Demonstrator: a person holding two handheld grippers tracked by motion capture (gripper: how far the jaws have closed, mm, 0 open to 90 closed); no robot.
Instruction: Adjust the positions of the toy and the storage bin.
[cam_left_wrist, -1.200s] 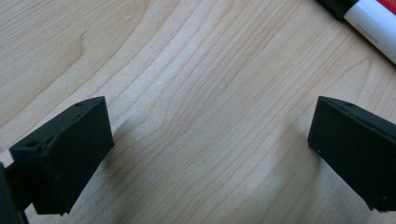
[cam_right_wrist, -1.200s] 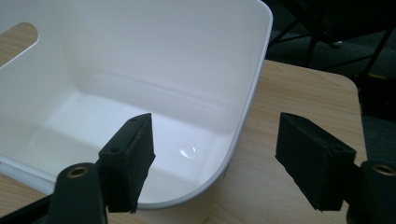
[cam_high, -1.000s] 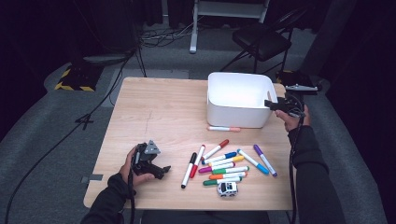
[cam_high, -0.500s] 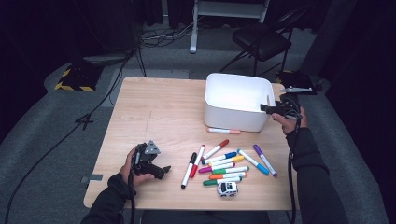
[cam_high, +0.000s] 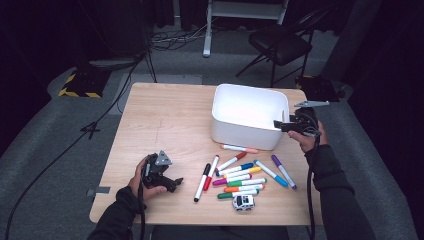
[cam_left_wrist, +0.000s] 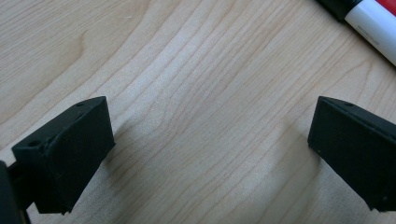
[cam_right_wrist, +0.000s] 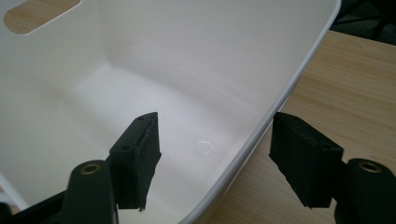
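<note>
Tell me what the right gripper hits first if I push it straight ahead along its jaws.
Probably the white bin: the right gripper stands open astride the bin's rim, one jaw inside, one outside. Straight on, the rim would slide deeper between the jaws until it meets the gripper body, though depth is hard to judge.

— Where is the left gripper?
— Low at the near left, held in the left hand, jaws spread wide with nothing between them.
— And the right gripper?
— Raised at the far right, pointing leftward, jaws parted, the forearm reaching up from the bottom edge.
</note>
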